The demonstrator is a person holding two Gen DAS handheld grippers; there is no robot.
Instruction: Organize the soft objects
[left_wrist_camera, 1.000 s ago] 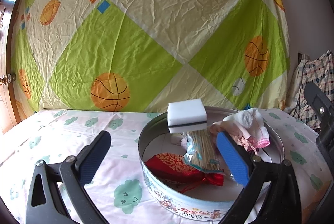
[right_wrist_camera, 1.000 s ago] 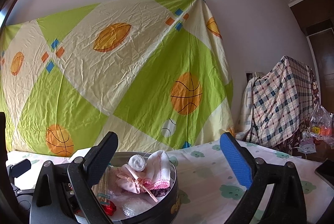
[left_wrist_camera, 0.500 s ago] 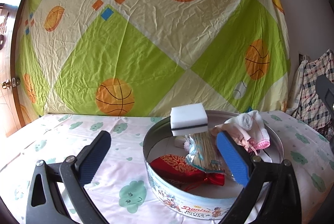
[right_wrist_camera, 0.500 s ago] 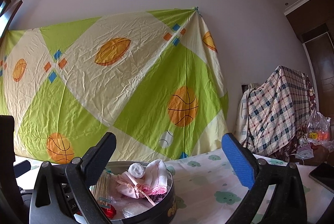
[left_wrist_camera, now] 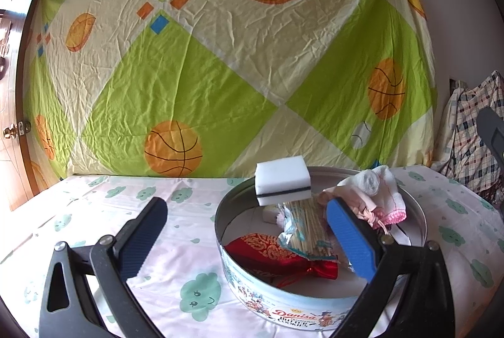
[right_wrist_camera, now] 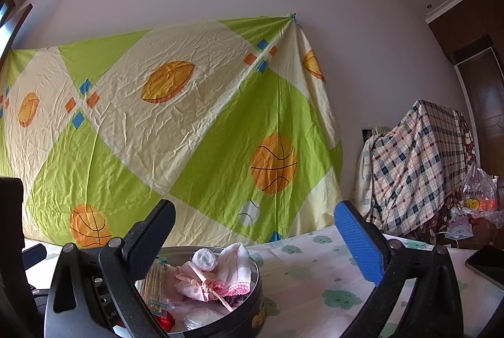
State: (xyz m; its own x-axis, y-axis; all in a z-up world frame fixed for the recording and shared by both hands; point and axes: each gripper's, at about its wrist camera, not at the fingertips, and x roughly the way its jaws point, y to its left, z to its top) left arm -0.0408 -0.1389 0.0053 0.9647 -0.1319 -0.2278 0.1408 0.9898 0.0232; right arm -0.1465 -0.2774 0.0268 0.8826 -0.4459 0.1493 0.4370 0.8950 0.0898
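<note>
You're holding both the left gripper [left_wrist_camera: 245, 231] and right gripper [right_wrist_camera: 255, 239] released and empty above the table [left_wrist_camera: 94, 212]. The soft items, white sponge [left_wrist_camera: 282, 183], pink sock bundle [left_wrist_camera: 375, 196] and red pouch [left_wrist_camera: 277, 256], are sitting in the cookie tin [left_wrist_camera: 283, 306] just ahead-right of the left gripper. You're looking near done; next move probably calls for checking for strays.

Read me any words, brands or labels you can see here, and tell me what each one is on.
"Danisa": side of the tin.
"BUTTER COOKIES": below it on the tin.
Print on the plastic bag: too blurred to read.
Print on the stick packet: too small to read.
</note>
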